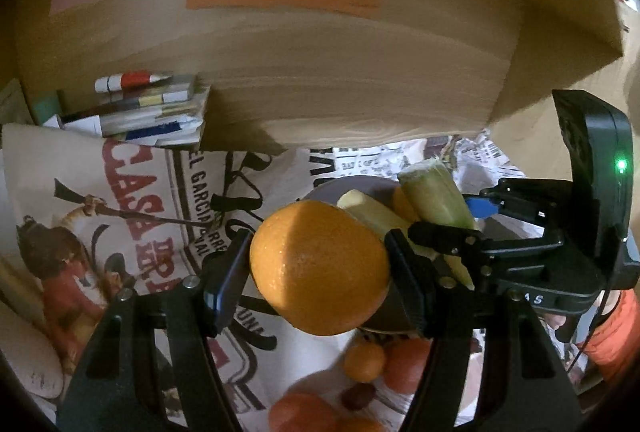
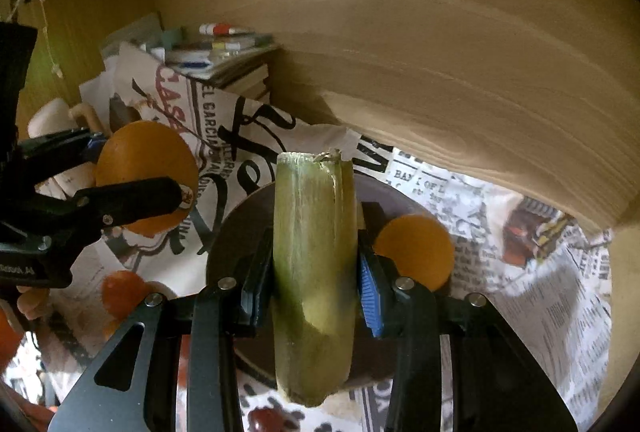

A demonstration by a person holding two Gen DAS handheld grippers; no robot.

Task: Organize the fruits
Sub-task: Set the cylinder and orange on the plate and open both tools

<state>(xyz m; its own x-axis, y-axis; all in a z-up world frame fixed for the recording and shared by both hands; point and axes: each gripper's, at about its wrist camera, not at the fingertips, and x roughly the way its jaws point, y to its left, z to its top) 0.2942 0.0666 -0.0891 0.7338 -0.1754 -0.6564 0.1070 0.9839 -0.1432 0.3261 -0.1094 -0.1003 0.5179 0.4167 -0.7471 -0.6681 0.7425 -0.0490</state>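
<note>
My left jaws hold the round, smooth orange (image 1: 320, 268) at its middle, where it could slip, and my right jaws pinch the stiff, light green stalk (image 2: 314, 272) at mid-length.

1. Left gripper (image 1: 318, 264): black frame, silver screws, dark pads.
2. Right gripper (image 2: 316, 272): black frame, silver screws, blue ribbed pad (image 2: 370, 298), green indicator light (image 1: 621, 164).
3. Orange sleeve (image 1: 614, 336).
</note>
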